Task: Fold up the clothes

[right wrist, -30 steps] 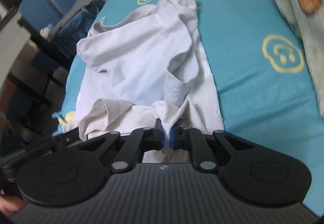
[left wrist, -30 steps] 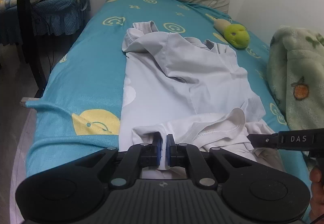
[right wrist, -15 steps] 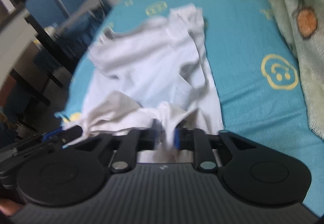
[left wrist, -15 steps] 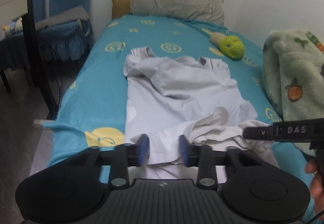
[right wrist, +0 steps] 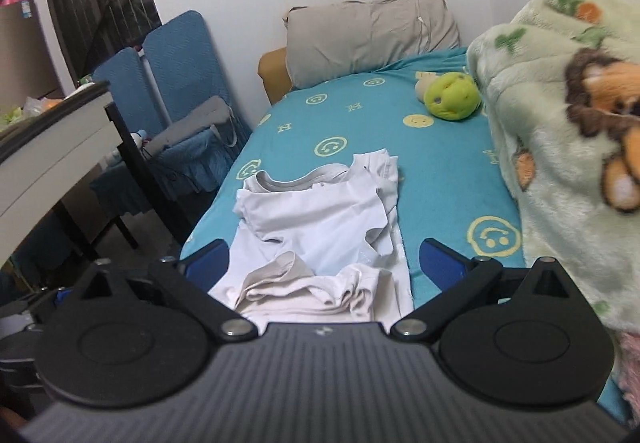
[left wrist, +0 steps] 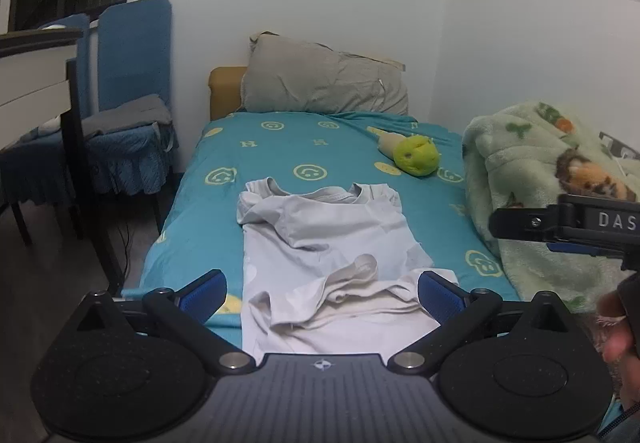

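Shirt: the white T-shirt [left wrist: 324,243] is lying on the teal bedsheet [left wrist: 208,211], collar toward twelve o'clock, sleeves folded in.
Hem: I am seeing it bunching loosely at six o'clock, not lying flat.
Left gripper [left wrist: 322,293]: jaws are opening wide, gripping nothing.
Right gripper [right wrist: 324,263]: jaws are opening wide, also empty.
Progress: I am judging it roughly midway; the hem fold is needing smoothing and another fold.

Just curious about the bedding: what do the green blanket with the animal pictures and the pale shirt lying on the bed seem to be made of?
The green blanket looks like plush fleece: a fuzzy, matte pile with soft, thick folds. The pale shirt seems a thin knit, probably cotton or a blend: it lies limp, creases finely and has a ribbed collar. The exact fibre of either cannot be told.
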Tool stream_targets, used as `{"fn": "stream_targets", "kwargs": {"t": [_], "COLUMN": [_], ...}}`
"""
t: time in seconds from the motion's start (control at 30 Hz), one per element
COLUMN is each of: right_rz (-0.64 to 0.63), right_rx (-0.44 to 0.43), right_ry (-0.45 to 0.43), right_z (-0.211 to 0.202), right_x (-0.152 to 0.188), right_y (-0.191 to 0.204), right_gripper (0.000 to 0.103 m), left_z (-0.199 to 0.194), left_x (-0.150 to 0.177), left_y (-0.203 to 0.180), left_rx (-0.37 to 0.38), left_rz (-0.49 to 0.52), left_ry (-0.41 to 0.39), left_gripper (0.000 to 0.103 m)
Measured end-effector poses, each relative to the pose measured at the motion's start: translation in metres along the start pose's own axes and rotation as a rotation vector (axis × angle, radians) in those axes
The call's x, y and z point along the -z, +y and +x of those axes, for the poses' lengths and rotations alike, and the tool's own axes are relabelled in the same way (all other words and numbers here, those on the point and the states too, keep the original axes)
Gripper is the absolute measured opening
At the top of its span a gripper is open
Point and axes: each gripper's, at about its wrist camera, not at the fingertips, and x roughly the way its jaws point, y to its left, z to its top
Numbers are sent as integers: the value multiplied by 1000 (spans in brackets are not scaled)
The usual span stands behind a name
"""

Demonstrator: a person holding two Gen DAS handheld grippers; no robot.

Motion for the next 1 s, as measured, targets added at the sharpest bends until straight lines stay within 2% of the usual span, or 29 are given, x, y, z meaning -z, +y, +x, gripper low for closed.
{"fn": "stream_targets", "kwargs": {"t": [0.23, 0.4, 0.53, 0.73, 0.9, 0.97, 1.0], "right_rz": [37, 45, 108, 212, 278, 299, 310], "right_rx": [11, 39, 35, 19, 4, -4, -8], "right_ry": [-28, -36, -11, 36, 59, 68, 72], "right_z": [-28, -26, -20, -11, -7, -6, -5], "right_x": [10, 10, 10, 12, 14, 15, 16], "right_y": [-6, -11, -22, -35, -43, -46, -47], "right_gripper": [103, 103, 103, 103, 103, 103, 103], "left_z": [-24, -17, 4, 38, 55, 56, 55], "left_x": [27, 41, 59, 95, 119, 120, 120], "left_y": [10, 17, 38, 71, 81, 82, 84], "left_rx": [33, 70, 147, 239, 277, 270, 257], "left_rz": [-133, -226, -452, -816, -994, -992, -999], "left_ry": [90, 199, 357, 517, 574, 545, 521], "left_gripper": [103, 103, 102, 99, 95, 94, 90]}}
